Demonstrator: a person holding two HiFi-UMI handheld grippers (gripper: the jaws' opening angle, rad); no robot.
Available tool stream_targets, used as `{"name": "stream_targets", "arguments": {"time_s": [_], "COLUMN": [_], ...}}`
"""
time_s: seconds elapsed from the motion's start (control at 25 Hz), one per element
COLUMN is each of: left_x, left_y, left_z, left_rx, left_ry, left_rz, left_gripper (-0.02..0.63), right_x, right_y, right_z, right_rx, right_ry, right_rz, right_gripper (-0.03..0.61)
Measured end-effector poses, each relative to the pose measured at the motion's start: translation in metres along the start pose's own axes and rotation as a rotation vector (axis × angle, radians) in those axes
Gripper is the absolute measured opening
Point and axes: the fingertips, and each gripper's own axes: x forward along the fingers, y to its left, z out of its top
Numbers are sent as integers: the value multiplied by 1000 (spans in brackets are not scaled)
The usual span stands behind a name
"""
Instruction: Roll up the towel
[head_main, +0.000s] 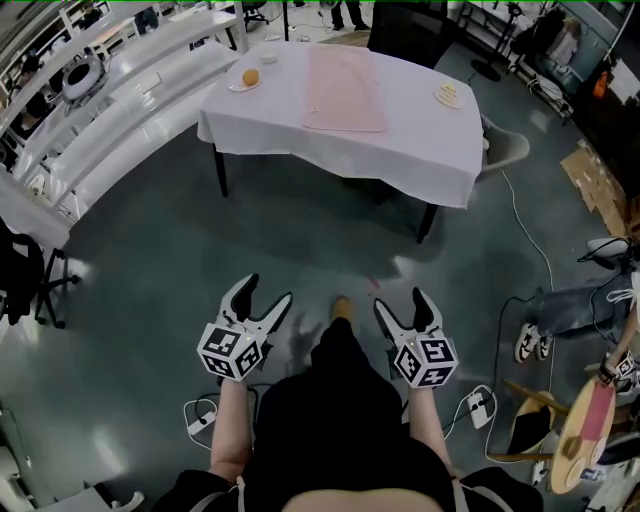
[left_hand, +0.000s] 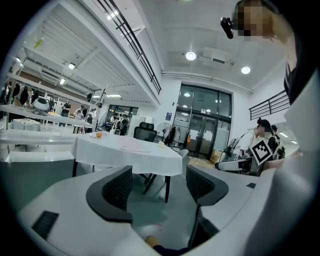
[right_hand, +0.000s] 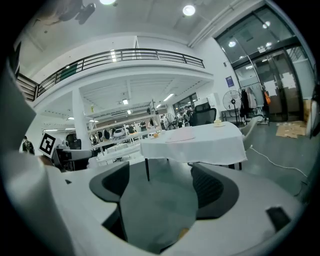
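Left gripper (head_main: 268, 292) and right gripper (head_main: 400, 300) are held low in front of the person, above the grey floor (head_main: 150, 260), each with its jaws spread wide and nothing between them. The pink towel (head_main: 345, 88) lies flat and unrolled on the white-clothed table (head_main: 420, 140), well apart from both grippers. A plate (head_main: 245, 82) carrying something orange sits left of the towel, a second plate (head_main: 447, 95) to its right

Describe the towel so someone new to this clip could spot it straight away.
Find the white-clothed table at the top of the head view. The towel lies flat across its middle, between the left plate and the right plate. It is the only pale pink thing there, a long rectangle.
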Motion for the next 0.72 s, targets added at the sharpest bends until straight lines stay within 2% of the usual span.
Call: {"name": "stream_targets", "arguments": {"time_s": [0.36, 0.72], "left_x": [70, 152], "left_y": [30, 65], "left_z": [32, 85], "left_rx": [7, 39], "left_ry": [-13, -41], "left_rz": [11, 44], "left_gripper": [345, 345], "right_x": [64, 138], "right_y": [-38, -88], "right_z": [43, 98], "right_rx": [-15, -32], "right_ry": [-6, -16], "right_rz": [9, 29], "right_gripper": [413, 413]}}
